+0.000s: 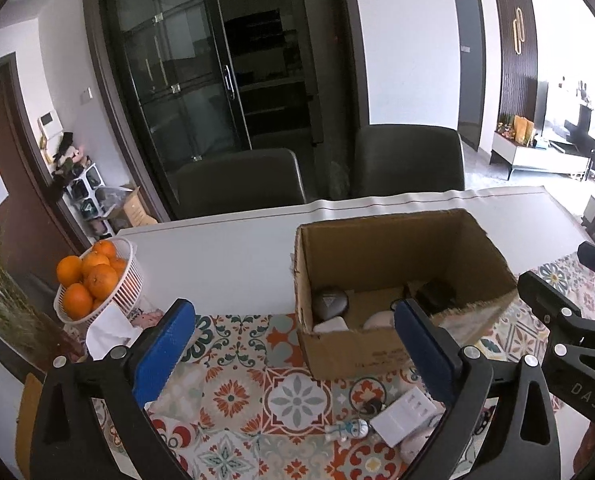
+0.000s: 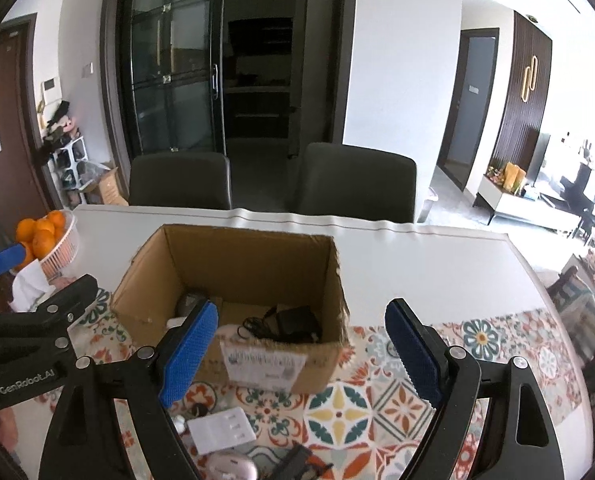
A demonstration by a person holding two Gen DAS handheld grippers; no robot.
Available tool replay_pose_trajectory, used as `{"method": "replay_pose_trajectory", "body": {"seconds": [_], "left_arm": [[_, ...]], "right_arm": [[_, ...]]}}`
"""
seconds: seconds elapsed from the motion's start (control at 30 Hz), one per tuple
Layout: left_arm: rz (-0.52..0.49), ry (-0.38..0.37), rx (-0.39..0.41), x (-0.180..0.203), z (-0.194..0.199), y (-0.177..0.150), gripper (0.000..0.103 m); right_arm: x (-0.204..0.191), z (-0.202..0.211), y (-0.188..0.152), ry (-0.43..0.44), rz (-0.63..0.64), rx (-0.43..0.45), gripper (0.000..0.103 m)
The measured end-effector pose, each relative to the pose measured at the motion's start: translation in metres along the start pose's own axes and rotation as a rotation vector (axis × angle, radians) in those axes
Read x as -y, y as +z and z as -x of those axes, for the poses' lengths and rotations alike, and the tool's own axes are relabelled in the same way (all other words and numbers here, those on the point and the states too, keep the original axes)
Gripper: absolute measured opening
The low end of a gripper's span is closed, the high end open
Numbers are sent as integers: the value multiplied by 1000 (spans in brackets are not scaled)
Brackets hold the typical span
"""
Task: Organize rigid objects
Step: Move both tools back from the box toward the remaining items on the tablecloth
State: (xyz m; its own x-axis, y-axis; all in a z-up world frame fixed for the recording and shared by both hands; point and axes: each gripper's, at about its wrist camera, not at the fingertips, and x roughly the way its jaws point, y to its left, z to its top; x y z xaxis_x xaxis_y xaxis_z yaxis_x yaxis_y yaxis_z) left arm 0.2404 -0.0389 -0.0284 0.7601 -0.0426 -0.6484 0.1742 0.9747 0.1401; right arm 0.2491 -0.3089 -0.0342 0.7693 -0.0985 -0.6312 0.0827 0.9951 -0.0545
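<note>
Two grippers spread wide, nothing held: left gripper (image 1: 293,354), right gripper (image 2: 301,354). Both hover before cardboard box (image 2: 233,280), probably choosing next item. White switch plate (image 2: 221,428) lies on patterned cloth (image 2: 345,404), near box front, not yet sorted.

White lettering "GenRobot.AI" stands on the black left gripper (image 2: 25,312) body seen from the right wrist, "DAS" on the black right gripper (image 1: 577,308) body, while print on the brown cardboard box's white label (image 2: 263,364) is illegible.
</note>
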Motion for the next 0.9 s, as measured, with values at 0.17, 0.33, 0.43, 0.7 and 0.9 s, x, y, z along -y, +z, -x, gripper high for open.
{"method": "replay_pose_trajectory", "body": {"seconds": [0.17, 0.33, 0.43, 0.7, 0.9], "left_arm": [[-10, -8, 6, 5, 13, -12, 102], [-20, -19, 0, 9, 19, -26, 102], [-23, -35, -13, 12, 21, -35, 102], [-37, -68, -44, 19, 17, -57, 102], [-60, -56, -60, 25, 12, -74, 102]], "right_arm": [[5, 14, -16, -7, -23, 2, 86], [7, 24, -31, -8, -44, 0, 86], [9, 28, -41, -8, -57, -1, 86], [11, 33, -66, 1, -82, -30, 84], [11, 28, -86, 13, -90, -80, 79]]}}
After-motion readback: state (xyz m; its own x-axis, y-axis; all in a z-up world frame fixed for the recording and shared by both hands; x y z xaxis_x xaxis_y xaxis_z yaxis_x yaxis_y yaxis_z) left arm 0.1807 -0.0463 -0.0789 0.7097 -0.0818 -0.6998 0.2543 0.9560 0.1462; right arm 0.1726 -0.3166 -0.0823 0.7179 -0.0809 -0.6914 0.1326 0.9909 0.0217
